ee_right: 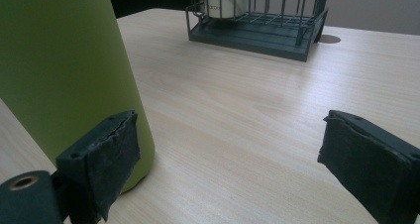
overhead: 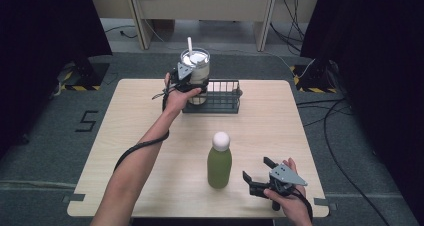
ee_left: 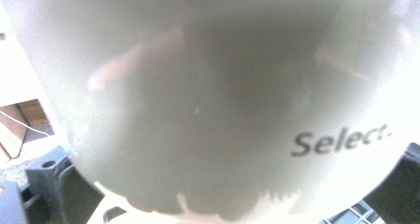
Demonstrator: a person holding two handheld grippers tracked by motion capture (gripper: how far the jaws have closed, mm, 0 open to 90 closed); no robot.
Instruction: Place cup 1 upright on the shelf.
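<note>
A pale, translucent cup (overhead: 196,68) with a lid and a white straw (overhead: 190,43) stands at the left end of a dark wire basket (overhead: 225,102). My left gripper (overhead: 192,86) is shut on the cup's side. In the left gripper view the cup (ee_left: 213,110), printed "Select", sits right between the jaws. A green bottle (overhead: 219,166) with a white round cap (overhead: 221,140) stands upright near the table's front. My right gripper (overhead: 255,167) rests just to its right, open. In the right gripper view its left pad (ee_right: 104,154) lies beside the bottle (ee_right: 59,70), and nothing is between the jaws.
The wooden table (overhead: 150,136) has bare surface between the bottle and the basket (ee_right: 257,33). The right part of the basket holds nothing. Black curtains hang at both sides, and cables (overhead: 345,136) lie on the floor to the right.
</note>
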